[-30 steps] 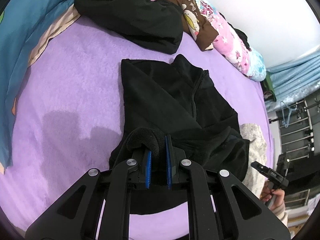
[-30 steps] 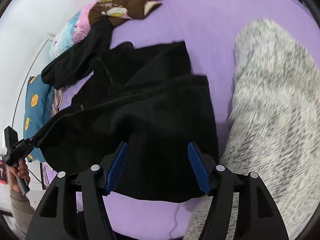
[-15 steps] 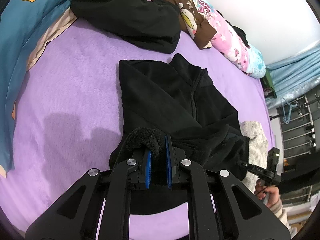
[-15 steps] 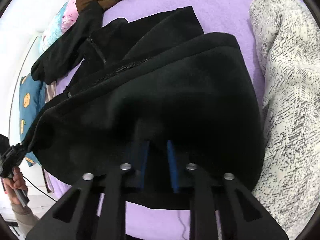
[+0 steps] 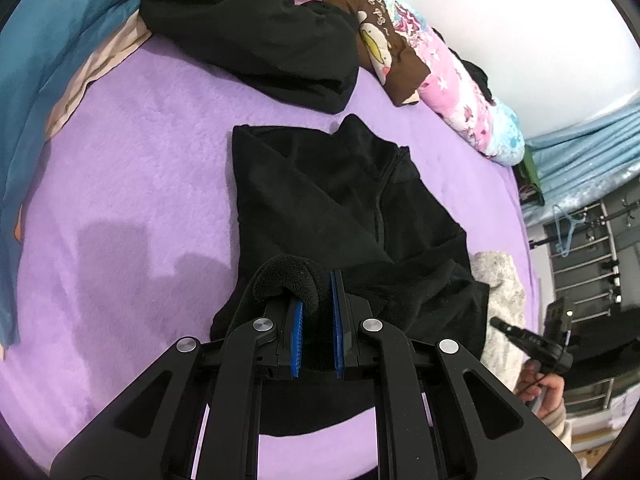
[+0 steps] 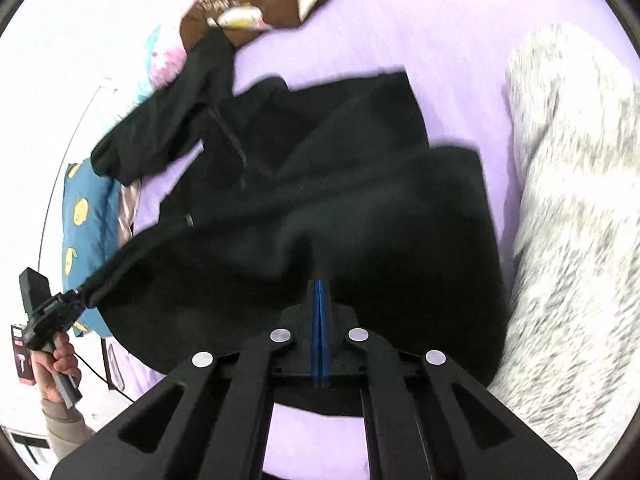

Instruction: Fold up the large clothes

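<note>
1. The left gripper (image 5: pixel 316 312) points forward over the bed, its blue pads clamped on a rolled bunch of the black fleece jacket (image 5: pixel 340 200) at the near hem.
2. The right gripper (image 6: pixel 320 300) has its pads pressed together on a pinch of the same jacket's near edge — the cloth rises in a small peak just above the fingertips.
3. From the right wrist view, the left gripper (image 6: pixel 52 312) shows at the far left, held in the person's left hand (image 6: pixel 60 364), with the hem stretched taut from it toward the middle.
4. From the left wrist view, the right hand (image 5: pixel 544 388) grips its handle at the lower right, beside the jacket's right corner.
5. The jacket lies on the purple bed cover (image 5: pixel 120 184), collar at the far end, zip running down its middle, near hem lifted between the two grippers.
6. A second black garment (image 5: pixel 256 24) lies heaped farther off, against a blue pillow (image 5: pixel 52 32) on the left and a pink patterned quilt (image 5: pixel 452 84) with a brown cartoon cushion (image 5: pixel 384 52).
7. A grey-white fuzzy garment (image 6: pixel 568 216) lies just right of the jacket — touching its right edge.
</note>
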A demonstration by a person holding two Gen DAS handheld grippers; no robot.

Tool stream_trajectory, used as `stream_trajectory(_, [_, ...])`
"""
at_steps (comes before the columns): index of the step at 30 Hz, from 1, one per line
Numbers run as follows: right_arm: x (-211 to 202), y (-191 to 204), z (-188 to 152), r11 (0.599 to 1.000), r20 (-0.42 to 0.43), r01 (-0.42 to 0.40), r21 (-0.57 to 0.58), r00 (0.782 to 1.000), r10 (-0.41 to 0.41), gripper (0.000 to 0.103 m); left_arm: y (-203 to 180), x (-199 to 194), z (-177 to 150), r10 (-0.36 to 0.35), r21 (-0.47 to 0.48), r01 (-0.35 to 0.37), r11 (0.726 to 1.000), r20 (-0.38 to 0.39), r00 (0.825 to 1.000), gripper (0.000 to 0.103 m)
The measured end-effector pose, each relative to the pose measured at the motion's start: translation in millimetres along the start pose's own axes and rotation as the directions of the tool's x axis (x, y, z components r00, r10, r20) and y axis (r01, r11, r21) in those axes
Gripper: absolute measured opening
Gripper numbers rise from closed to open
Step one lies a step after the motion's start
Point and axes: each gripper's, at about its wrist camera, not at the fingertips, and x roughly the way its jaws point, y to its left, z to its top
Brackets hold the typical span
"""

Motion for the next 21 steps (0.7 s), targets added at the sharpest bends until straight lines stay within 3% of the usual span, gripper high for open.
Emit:
stream_trajectory(8, [19,16,10,0.999,-0.072,0.024,-0.034,0.997,-0.026,0.001,-1,4,5,-0.032,0.008,0.032,0.999,0.015,0.999,0.011])
stream_trajectory(11, [32,15,6,0.999,-0.099,0.048,-0.023,0.994,-0.050,0.007,3,6,5,-0.043,0.008,0.043,0.999,0.015,0.999,0.011])
stream_trajectory(12, [35,13,5,0.998,-0.112,0.055,-0.012,0.992,-0.056,0.010,3,6,5,-0.044,0.012,0.044,0.999,0.015,0.999,0.011])
stream_trajectory(14, [40,11,3,0.999,-0.127,0.049,0.020,0.991,-0.046,0.050,4,6,3,-0.049,0.023,0.048,0.999,0.015,0.999,0.011])
stream_trajectory(21, [33,9,-7,0.998,-0.125,0.041,0.046,0.992,-0.035,0.053,15,10,2,-0.057,0.009,0.057,0.998,0.007,0.998,0.011])
